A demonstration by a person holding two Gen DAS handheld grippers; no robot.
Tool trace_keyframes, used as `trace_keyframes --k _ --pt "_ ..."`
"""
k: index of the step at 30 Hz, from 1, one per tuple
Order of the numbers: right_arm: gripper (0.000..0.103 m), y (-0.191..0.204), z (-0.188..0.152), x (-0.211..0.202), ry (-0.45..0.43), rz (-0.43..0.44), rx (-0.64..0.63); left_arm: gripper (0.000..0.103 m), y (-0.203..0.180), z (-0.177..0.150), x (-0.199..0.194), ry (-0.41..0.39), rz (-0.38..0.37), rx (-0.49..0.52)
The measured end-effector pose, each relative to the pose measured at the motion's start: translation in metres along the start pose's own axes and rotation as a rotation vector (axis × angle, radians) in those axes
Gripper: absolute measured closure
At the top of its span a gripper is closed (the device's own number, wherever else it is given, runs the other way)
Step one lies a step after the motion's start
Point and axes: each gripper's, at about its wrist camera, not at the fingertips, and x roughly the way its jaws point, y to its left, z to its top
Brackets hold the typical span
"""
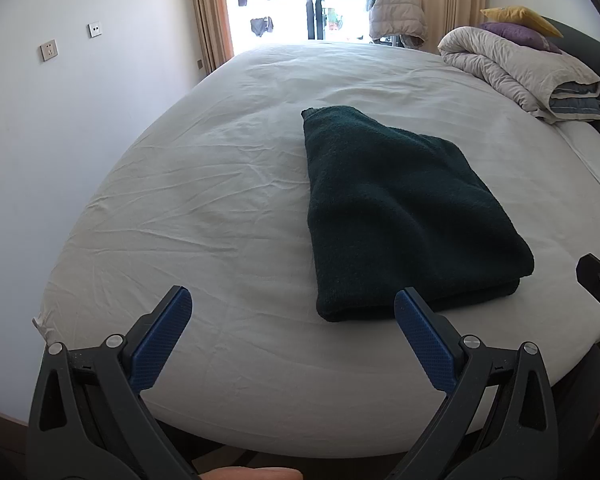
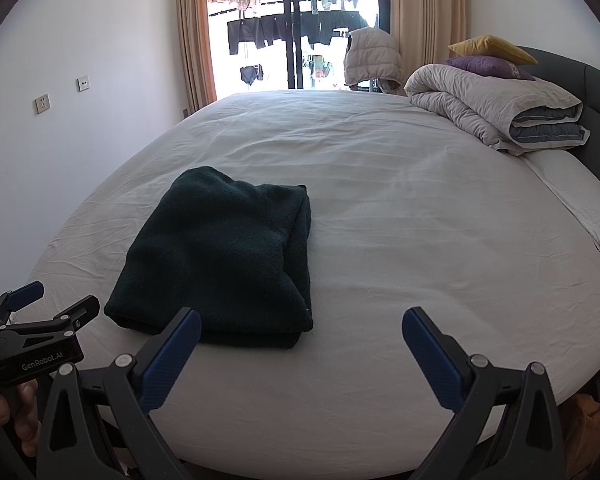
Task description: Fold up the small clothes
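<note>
Both grippers hover at the bed's near edge, left gripper (image 1: 293,300) and right gripper (image 2: 301,322) with jaws spread wide, holding nothing. Just beyond them, a folded dark green garment (image 1: 396,208) lies on the white sheet (image 1: 204,184).

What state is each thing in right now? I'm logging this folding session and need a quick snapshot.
Dark green garment: folded into a flat stack, lying on the bed, untouched.
Left gripper: open, empty, held just short of the garment.
Right gripper: open, empty, over the sheet beside the garment.
Bed sheet: spread out, lightly creased.
Duvet: folded at the headboard, two pillows stacked on it.
</note>
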Motion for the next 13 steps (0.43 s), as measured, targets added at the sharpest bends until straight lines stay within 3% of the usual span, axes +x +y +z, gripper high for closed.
trace_keyframes --k 13 --pt "0.000 0.0007 -0.0031 0.0013 0.003 0.001 0.000 0.000 -0.0007 -0.0029 0.0011 0.002 -0.001 -0.005"
